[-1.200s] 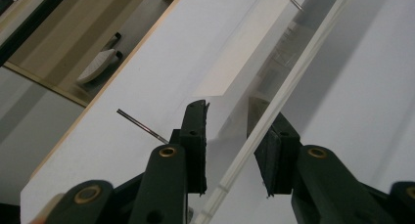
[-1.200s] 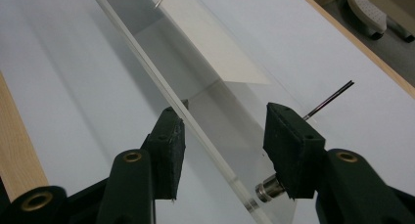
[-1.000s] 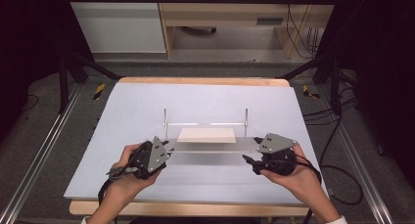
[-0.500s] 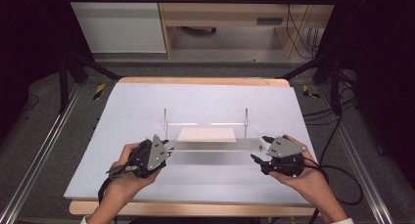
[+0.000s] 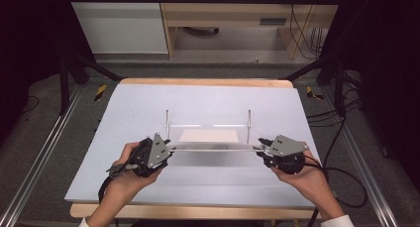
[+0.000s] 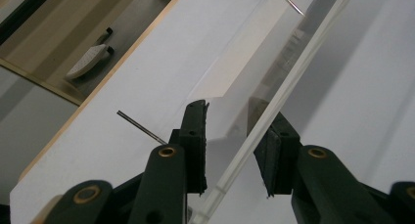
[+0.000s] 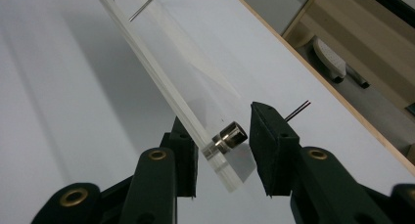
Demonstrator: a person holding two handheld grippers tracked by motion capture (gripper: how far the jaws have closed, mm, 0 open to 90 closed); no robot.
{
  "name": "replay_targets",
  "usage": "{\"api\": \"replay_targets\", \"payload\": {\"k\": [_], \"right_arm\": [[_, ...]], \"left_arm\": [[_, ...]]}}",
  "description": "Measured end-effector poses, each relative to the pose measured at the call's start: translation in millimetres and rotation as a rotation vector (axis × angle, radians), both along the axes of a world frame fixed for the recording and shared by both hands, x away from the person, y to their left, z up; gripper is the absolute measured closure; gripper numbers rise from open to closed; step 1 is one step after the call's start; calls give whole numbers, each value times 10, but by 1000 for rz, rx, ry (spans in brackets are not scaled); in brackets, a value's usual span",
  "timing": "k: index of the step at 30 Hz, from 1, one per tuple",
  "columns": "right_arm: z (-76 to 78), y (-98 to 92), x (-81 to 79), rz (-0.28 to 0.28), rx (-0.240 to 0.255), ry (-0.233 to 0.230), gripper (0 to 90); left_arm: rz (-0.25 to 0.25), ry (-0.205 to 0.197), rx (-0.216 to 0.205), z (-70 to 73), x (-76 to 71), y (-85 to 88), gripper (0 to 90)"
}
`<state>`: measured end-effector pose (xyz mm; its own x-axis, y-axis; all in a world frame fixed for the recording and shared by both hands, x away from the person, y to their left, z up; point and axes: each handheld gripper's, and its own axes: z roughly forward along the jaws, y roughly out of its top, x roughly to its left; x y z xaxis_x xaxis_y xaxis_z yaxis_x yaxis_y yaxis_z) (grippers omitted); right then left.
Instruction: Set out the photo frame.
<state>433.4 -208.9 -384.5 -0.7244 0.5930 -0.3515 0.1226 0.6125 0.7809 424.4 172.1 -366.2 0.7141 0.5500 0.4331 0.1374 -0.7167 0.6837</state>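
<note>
We hold the clear acrylic panel (image 5: 213, 147) by its ends: left gripper (image 5: 166, 151) clamped, the right gripper (image 5: 262, 150) jaws just closing around its corner. It seems stiff, slick and brittle, so we grip the edges squarely.

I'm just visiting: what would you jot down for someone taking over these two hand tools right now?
Left gripper: appears clamped on the left end of the clear plate.
Right gripper: jaws have just been closing, now on the plate's right end, at its metal stud.
Plate: just in front of the wire stand, over the white table.
Done: both ends gripped.
Left: probably lifting and placing it.
</note>
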Motion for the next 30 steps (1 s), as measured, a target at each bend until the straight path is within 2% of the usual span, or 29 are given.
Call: {"api": "replay_targets", "payload": {"k": [1, 12, 18, 19, 20, 21, 22, 25, 30], "right_arm": [[35, 17, 2, -5, 0, 14, 647], [214, 64, 65, -9, 2, 84, 651], [317, 27, 193, -4, 41, 127, 648], [352, 6, 243, -2, 64, 141, 644], [361, 0, 264, 1, 72, 135, 642], [361, 0, 264, 1, 72, 135, 642], [384, -8, 300, -3, 87, 130, 639], [411, -10, 338, -7, 93, 122, 636], [450, -44, 432, -4, 133, 116, 622]], "left_arm": [[1, 12, -11, 25, 22, 19, 662], [-20, 56, -16, 173, 159, 82, 655], [-39, 108, -24, 331, 333, 97, 653], [-42, 117, -24, 359, 365, 97, 653], [-50, 134, -27, 415, 439, 96, 653], [-50, 134, -27, 415, 439, 96, 653], [-59, 156, -31, 473, 516, 98, 654], [-66, 175, -31, 521, 581, 104, 654], [-80, 206, -38, 612, 720, 118, 654]]}}
